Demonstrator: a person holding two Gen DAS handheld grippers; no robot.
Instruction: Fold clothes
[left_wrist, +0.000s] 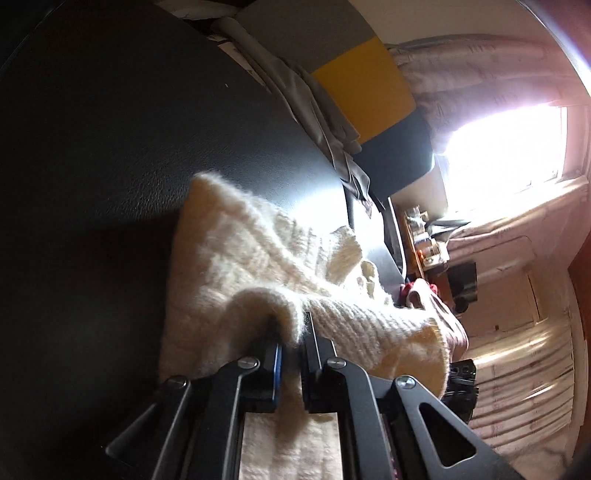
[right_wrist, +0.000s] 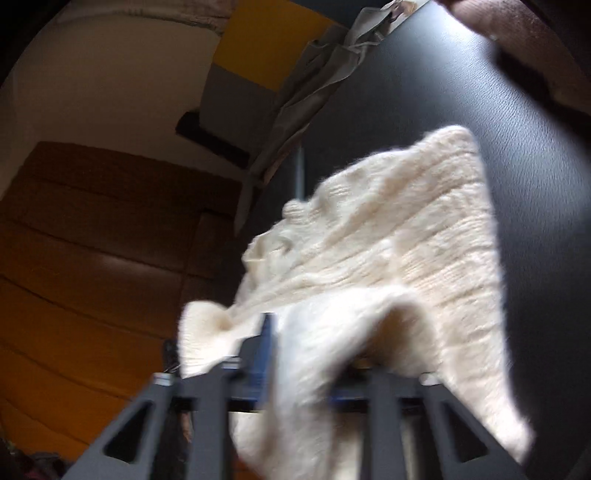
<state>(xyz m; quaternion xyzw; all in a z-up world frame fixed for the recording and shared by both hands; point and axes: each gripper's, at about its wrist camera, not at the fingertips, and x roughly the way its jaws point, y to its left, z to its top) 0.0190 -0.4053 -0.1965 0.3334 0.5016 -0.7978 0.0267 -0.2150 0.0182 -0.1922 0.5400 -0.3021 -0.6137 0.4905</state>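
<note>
A cream knit sweater (left_wrist: 251, 258) lies partly spread on a black leather-like surface (left_wrist: 110, 147). Its near edge is lifted off the surface. My left gripper (left_wrist: 295, 332) is shut on a fold of that edge, and the cloth bunches up over the fingertips. In the right wrist view the sweater (right_wrist: 388, 240) is blurred and drapes over my right gripper (right_wrist: 325, 350). The right jaws stand wide apart. The left finger (right_wrist: 266, 350) shows its blue pad bare, and the other finger is hidden under the knit. Cloth hangs loose between them.
Crumpled grey cloth (left_wrist: 314, 110) (right_wrist: 314, 85) lies along the far edge of the black surface (right_wrist: 535, 184), beside a yellow and grey panel (left_wrist: 365, 88) (right_wrist: 273, 40). A bright window (left_wrist: 509, 147) glares at right. A brown wooden door (right_wrist: 92, 258) fills the left.
</note>
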